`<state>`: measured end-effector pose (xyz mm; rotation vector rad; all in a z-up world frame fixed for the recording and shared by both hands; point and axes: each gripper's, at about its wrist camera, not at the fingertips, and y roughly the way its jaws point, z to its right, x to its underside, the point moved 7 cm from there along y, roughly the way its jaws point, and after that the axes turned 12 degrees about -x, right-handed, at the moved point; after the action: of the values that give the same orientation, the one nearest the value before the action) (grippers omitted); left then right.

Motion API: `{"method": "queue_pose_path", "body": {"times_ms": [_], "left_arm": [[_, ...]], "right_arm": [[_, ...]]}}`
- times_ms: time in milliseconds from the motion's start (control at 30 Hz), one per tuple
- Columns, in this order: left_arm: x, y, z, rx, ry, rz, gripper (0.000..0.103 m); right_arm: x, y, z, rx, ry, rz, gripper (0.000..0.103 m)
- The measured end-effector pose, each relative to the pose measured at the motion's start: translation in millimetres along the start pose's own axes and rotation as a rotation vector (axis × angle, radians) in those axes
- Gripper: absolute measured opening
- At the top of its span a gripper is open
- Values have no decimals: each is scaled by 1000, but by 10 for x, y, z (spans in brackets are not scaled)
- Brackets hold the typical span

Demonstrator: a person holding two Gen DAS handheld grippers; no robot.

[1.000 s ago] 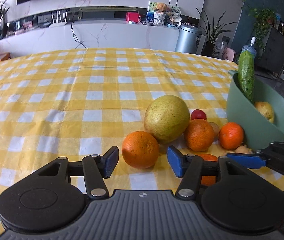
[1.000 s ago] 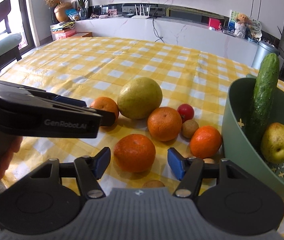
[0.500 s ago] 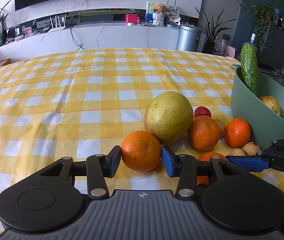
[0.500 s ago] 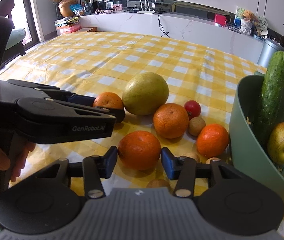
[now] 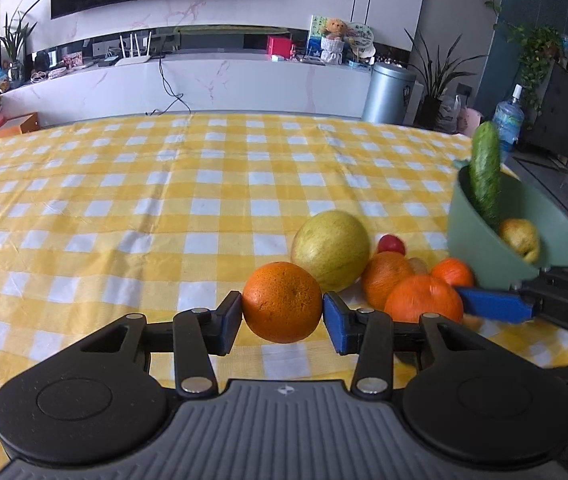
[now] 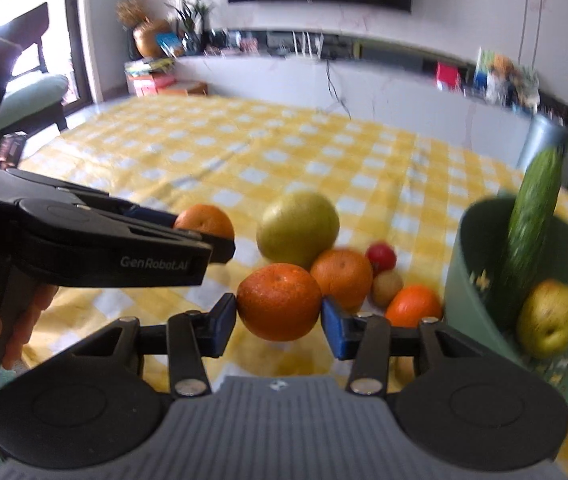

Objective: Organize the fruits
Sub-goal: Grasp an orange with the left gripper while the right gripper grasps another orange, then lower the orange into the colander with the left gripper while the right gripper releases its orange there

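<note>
My left gripper [image 5: 283,318] is shut on an orange [image 5: 282,307] and holds it above the yellow checked cloth. My right gripper [image 6: 279,315] is shut on another orange [image 6: 279,306], also lifted; that orange shows in the left wrist view [image 5: 422,299]. On the cloth lie a large yellow-green pomelo [image 5: 330,249], an orange [image 6: 342,273], a smaller orange [image 6: 414,305], a red tomato [image 6: 381,257] and a small brown fruit [image 6: 387,288]. A green bowl [image 6: 464,280] at the right holds a cucumber [image 6: 528,236] and a yellow pear [image 6: 549,319].
The left gripper's body [image 6: 84,240] and the hand holding it fill the left of the right wrist view. The table's far edge faces a white marble counter [image 5: 188,80]. A grey bin [image 5: 388,92] stands past the far right edge.
Both grippers closed on their oranges and lifted them off the cloth. The right wrist view is blurred from motion.
</note>
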<state>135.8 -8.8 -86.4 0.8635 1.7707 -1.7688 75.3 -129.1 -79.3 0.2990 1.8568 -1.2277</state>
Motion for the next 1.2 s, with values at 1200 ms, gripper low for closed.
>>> {"method": "queue_pose_path", "body": {"times_ms": [1200], "left_arm": [[-550,-184,1882,299,230,-187,49]], "right_arm": [[48,-835,1547,221,33,-180,44]]}}
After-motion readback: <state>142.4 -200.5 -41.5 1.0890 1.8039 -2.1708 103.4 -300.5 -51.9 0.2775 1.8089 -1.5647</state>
